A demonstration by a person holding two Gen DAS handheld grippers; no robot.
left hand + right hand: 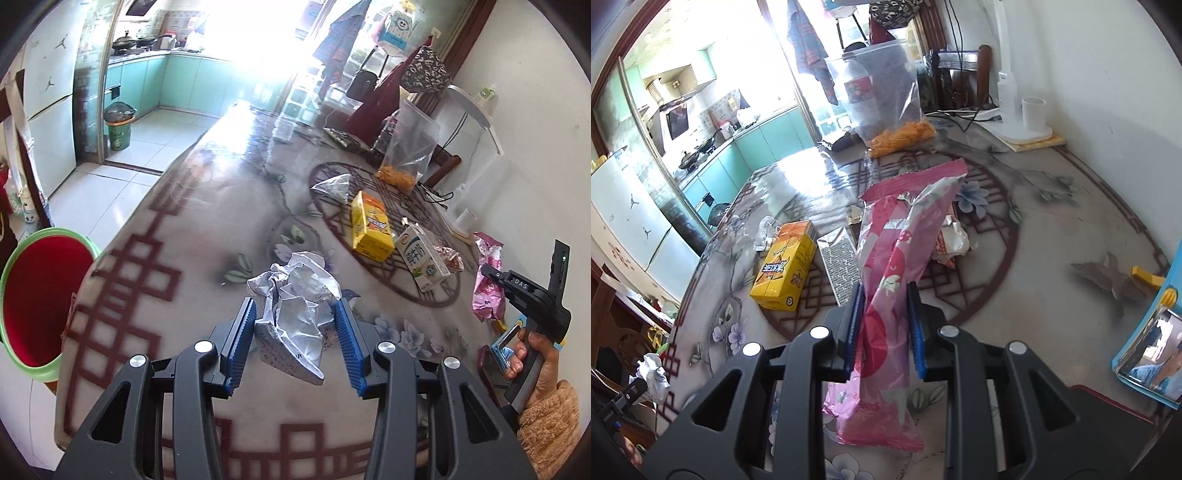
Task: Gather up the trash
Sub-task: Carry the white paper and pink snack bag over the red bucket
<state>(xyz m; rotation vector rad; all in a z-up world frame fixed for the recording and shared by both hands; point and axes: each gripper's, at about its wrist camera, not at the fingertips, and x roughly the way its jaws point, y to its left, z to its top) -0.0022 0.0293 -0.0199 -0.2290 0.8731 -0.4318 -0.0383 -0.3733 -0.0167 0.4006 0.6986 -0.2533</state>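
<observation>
The patterned surface (192, 206) is seen strewn with trash, and a red-lined green bin (40, 295) stands just past its left edge. A yellow carton (371, 225) and a milk carton (424, 258) lie side by side inside the round motif. A pink wrapper (890, 295) is clamped upright between the right tongs (884, 328). A crumpled paper wad (295, 306) is gripped by the left tongs (295, 339), above the surface's near part.

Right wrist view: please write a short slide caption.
Right gripper holds a pink wrapper above the cluttered table.
</observation>
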